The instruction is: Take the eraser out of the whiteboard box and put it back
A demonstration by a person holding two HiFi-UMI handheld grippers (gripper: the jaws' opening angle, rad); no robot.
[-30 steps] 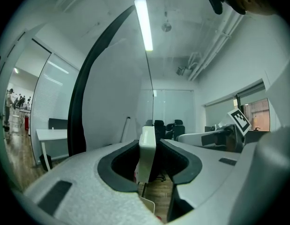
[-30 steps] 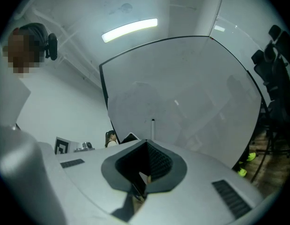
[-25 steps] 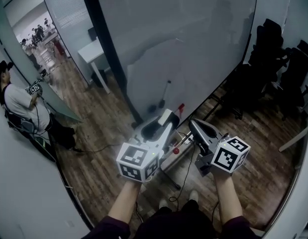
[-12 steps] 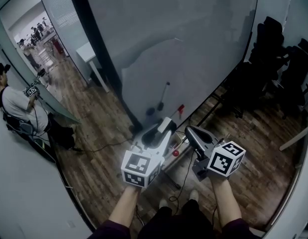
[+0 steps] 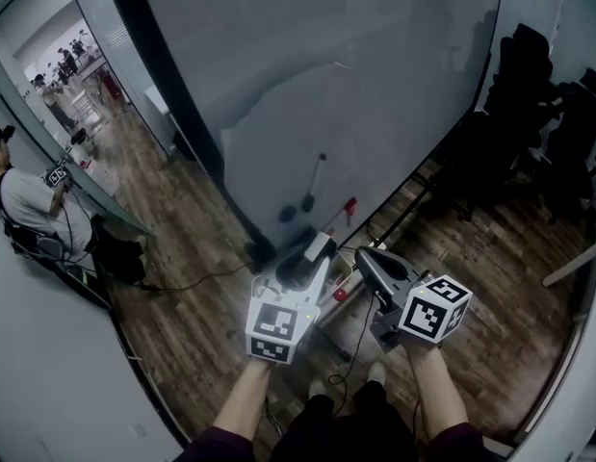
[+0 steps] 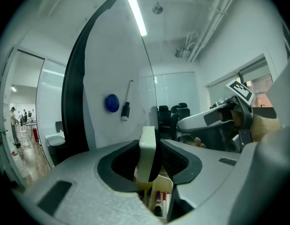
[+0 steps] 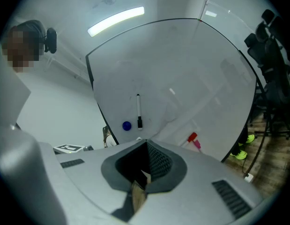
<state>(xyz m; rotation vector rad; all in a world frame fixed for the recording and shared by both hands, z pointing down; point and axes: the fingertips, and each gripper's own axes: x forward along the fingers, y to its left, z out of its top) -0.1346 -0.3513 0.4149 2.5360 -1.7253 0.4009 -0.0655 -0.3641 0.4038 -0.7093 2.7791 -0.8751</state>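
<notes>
My left gripper (image 6: pixel 152 139) is shut on the white eraser (image 6: pixel 147 153), which stands upright between the pads with its dark felt side to the right. Just below it is the cream whiteboard box (image 6: pixel 162 188), with markers inside. In the head view the eraser (image 5: pixel 319 245) sticks out of the left gripper (image 5: pixel 312 255) in front of the whiteboard's lower edge, above the box (image 5: pixel 339 275). My right gripper (image 5: pixel 363 255) hovers beside it on the right. Its jaws meet at the tips (image 7: pixel 147 146). A tan strip low in that gap is unclear.
The large whiteboard (image 5: pixel 326 85) carries a black marker (image 5: pixel 317 176), a blue magnet (image 5: pixel 288 215) and a red item (image 5: pixel 350 207). Black office chairs (image 5: pixel 538 114) stand at the right. A person (image 5: pixel 28 205) stands far left on the wooden floor. Cables trail under the board's stand.
Both grippers have sunk and drawn closer to me, and the eraser in the left one has come down toward the box. The grip on the eraser is unchanged.
</notes>
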